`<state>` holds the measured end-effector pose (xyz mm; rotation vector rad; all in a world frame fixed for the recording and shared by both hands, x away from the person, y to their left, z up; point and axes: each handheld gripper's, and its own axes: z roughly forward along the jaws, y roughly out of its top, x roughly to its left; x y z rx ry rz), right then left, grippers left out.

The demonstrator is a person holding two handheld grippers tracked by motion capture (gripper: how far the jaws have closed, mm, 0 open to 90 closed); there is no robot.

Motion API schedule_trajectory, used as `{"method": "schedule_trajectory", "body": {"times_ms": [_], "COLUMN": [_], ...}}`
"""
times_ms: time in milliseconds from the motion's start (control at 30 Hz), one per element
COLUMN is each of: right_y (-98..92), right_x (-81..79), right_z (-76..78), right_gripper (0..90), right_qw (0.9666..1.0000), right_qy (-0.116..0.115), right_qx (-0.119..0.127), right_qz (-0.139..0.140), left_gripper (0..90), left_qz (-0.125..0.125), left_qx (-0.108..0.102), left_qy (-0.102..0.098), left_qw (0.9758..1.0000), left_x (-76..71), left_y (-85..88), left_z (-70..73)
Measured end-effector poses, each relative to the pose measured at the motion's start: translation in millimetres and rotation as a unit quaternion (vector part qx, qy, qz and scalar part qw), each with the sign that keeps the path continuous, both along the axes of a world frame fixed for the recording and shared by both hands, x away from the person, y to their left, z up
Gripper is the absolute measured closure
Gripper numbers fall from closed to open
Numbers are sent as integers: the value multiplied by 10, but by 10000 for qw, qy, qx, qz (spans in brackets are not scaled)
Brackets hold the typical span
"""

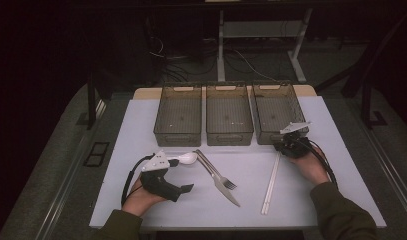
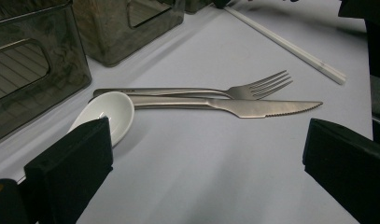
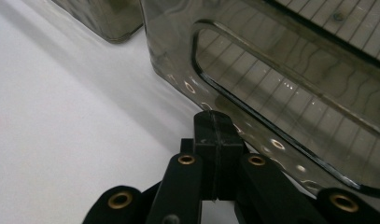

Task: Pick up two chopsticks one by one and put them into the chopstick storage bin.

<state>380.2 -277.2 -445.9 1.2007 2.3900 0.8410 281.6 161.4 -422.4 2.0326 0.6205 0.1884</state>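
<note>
My left gripper (image 1: 182,175) rests on the white table near its front left, with the jaws wide open and nothing between them. In the left gripper view, the gripper (image 2: 208,140) faces a white spoon (image 2: 106,112), a steel fork (image 2: 253,88) and a steel knife (image 2: 253,107), which lie close together. The spoon (image 1: 185,158) lies just beyond the left jaw. A pair of white chopsticks (image 1: 271,182) lies at the right. My right gripper (image 1: 283,145) sits at the chopsticks' far end, against the right bin (image 1: 278,107). Its jaws (image 3: 215,135) are shut, pad against pad.
Three clear grey bins stand in a row at the back: the left (image 1: 178,112), the middle (image 1: 229,112) and the right. The right bin's front wall (image 3: 290,84) is very close to my right gripper. The table edge (image 1: 191,225) runs near the person's forearms.
</note>
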Motion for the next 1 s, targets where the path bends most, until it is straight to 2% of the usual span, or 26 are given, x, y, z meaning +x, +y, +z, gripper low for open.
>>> {"method": "schedule_trajectory", "body": {"times_ms": [267, 1000], "right_y": [-10, -114], "right_x": [2, -31], "right_z": [0, 20], "right_gripper": [895, 895], "right_qw": [10000, 9996], "right_qy": [-21, 23], "right_qx": [-30, -199], "right_qz": [6, -211], "left_gripper": [9, 8], "left_qz": [-5, -30], "left_qx": [-3, 12], "left_qy": [15, 43], "left_qw": [10000, 10000], "left_x": [-1, -5], "left_y": [-1, -7], "left_z": [-1, -2]}}
